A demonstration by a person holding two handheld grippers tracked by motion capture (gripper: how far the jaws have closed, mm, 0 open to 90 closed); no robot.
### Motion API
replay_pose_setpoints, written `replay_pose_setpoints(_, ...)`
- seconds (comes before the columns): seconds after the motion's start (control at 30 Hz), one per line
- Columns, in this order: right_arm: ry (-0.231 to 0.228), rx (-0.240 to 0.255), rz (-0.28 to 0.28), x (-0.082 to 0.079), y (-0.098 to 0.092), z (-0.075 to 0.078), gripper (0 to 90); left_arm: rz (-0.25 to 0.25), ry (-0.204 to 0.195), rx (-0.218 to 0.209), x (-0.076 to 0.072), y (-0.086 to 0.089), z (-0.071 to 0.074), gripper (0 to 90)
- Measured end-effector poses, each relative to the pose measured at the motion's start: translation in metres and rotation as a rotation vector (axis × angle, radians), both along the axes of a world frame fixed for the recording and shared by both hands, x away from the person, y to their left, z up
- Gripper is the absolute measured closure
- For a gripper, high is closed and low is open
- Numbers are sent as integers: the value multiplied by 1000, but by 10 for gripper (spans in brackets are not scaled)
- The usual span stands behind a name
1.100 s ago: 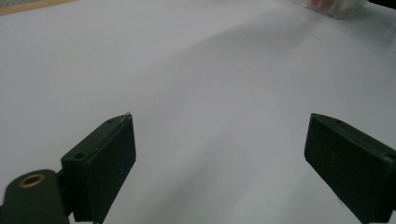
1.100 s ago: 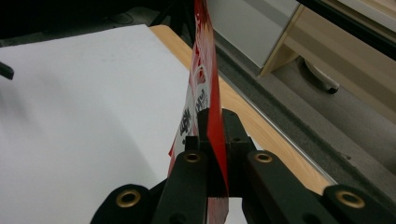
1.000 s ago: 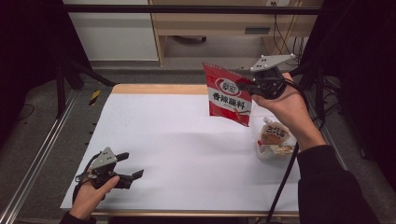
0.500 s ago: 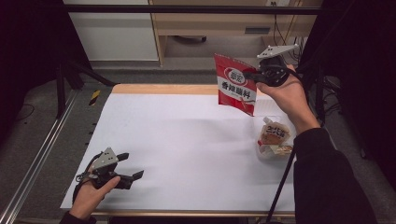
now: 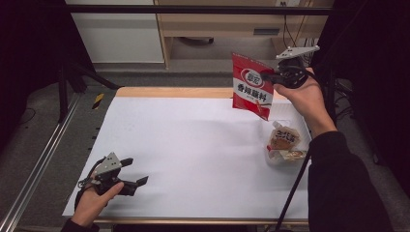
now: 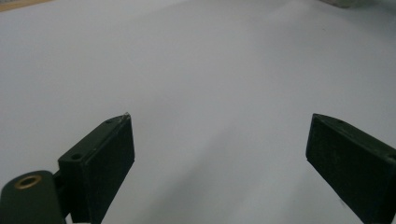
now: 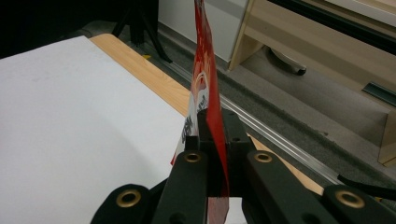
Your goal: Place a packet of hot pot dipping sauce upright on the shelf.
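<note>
1. My right gripper (image 5: pixel 269 76) is clamped on the red pouch (image 5: pixel 252 87), which I hold in the air above the far right part of the table (image 5: pixel 193 140), over its wooden far edge.
2. In the right gripper view the pouch (image 7: pixel 208 88) stands edge-on between the two jaws, which press flat on both of its faces; the pouch rises upright above them.
3. In the high view the pouch hangs to the left of the gripper, gripped at its right edge and tilted, its lower corner pointing down toward the table.
4. My left gripper (image 5: pixel 133 176) rests low at the near left corner of the table, jaws spread wide with nothing between them; the left gripper view shows bare white surface between the pads (image 6: pixel 100 163).
5. Writing: the pouch face carries a round white logo and a white band with dark Chinese characters, too small for me to read with certainty.
6. A second packet (image 5: pixel 283 145), with an orange and brown print, lies on the table near the right edge, below the pouch and apart from it.
7. Open room: the white centre of the table between the two grippers is free. A black cable runs from the right gripper down across the near right corner.
</note>
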State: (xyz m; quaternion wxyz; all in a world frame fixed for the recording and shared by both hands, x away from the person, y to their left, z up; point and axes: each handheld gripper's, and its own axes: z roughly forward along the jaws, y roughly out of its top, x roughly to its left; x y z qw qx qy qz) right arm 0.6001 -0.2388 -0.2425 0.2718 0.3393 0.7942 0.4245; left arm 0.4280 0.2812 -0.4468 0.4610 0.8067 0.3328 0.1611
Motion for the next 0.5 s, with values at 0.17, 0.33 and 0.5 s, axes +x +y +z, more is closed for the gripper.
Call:
replay_pose_setpoints(0.17,2,12,-34,-6,-18,-1,898,1,3,-2,0,0,0,77)
replay_pose_setpoints(0.33,13,18,-67,-11,-38,-6,898,-6,6,3,1,-1,-1,77)
replay_pose_setpoints(0.5,19,27,-98,-15,-55,-9,898,-3,8,-1,1,0,-1,77)
